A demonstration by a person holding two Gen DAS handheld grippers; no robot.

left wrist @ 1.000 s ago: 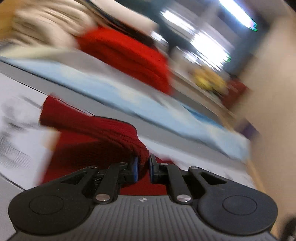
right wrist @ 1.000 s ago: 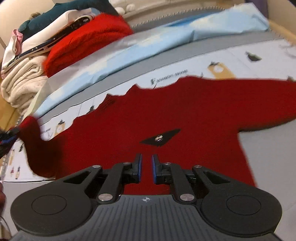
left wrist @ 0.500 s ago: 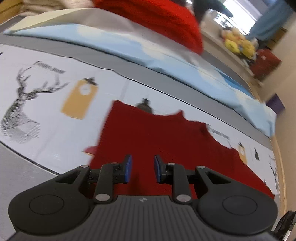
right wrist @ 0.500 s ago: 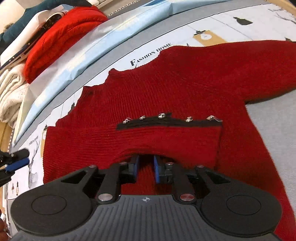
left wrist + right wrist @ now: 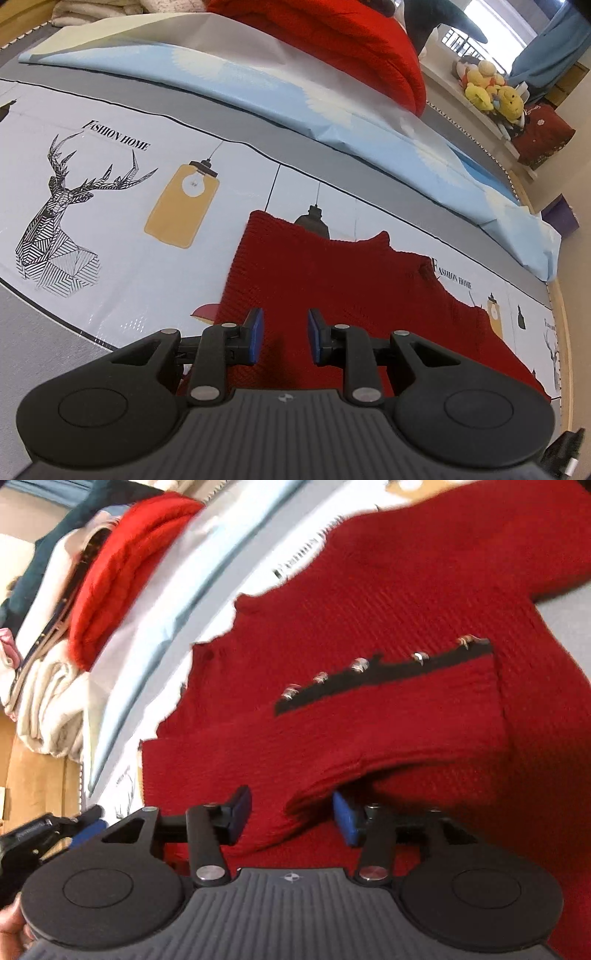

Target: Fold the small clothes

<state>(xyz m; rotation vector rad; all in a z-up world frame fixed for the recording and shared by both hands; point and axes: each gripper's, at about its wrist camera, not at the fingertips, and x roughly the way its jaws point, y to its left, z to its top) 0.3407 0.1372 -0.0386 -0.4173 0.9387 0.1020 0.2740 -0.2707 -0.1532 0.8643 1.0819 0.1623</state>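
Observation:
A dark red knit sweater point(image 5: 343, 280) lies on the printed mat point(image 5: 122, 206). One side is folded over the body, showing a black placket with several silver buttons point(image 5: 369, 672). My left gripper point(image 5: 283, 336) is open and empty, low over the sweater's left end. My right gripper point(image 5: 291, 814) is open wide, with the folded edge point(image 5: 325, 786) between its fingers and lying loose. The left gripper also shows at the left edge of the right wrist view point(image 5: 55, 830).
A light blue sheet point(image 5: 295, 88) runs along the far side of the mat. Behind it sits a pile of folded clothes with a bright red knit point(image 5: 122, 568) on it. Plush toys point(image 5: 487, 88) stand on a shelf at the far right.
My left gripper let go of the sleeve it carried over and opened. My right gripper, shut on the folded edge, has opened wide and moved closer to the sweater.

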